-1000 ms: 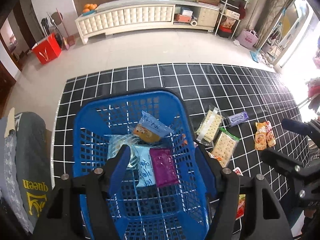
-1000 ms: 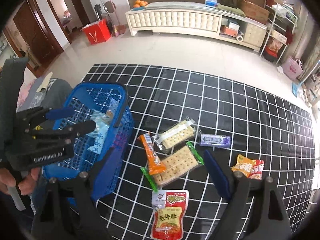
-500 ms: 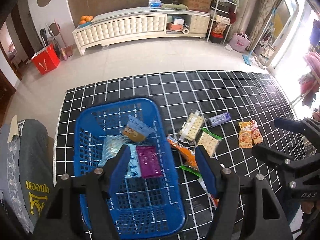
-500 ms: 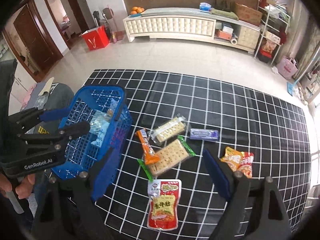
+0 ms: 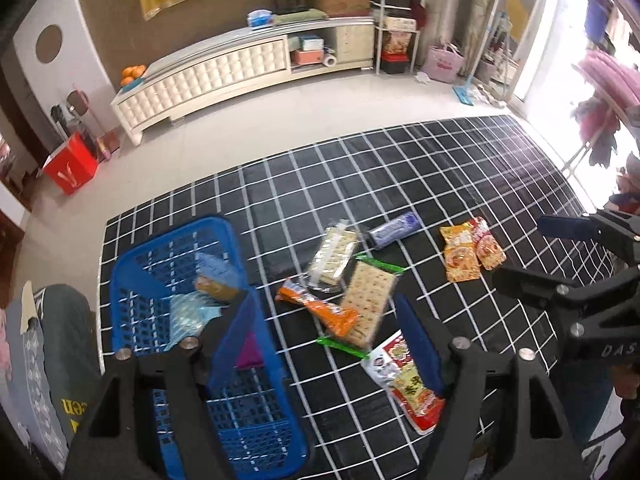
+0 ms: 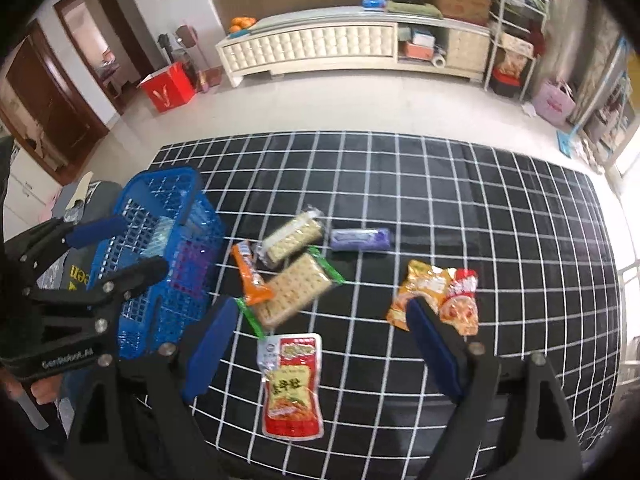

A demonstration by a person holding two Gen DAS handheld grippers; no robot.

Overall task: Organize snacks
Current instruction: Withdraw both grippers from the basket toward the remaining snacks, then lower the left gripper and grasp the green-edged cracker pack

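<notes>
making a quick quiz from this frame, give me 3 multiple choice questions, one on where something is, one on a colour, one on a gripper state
1. Where does the orange snack bar lie?
A. in the basket
B. on the mat, against the green-edged cracker pack
C. in a gripper

2. What colour is the basket?
A. red
B. green
C. blue

3. How is the right gripper?
A. open, holding nothing
B. shut on the red pouch
C. shut on the purple pack

Answers:
1 B: it rests on the checked mat, right of the basket, touching the crackers.
2 C: its mesh walls are blue.
3 A: the fingers stand wide apart, with the red pouch lying free on the mat between them.
</notes>
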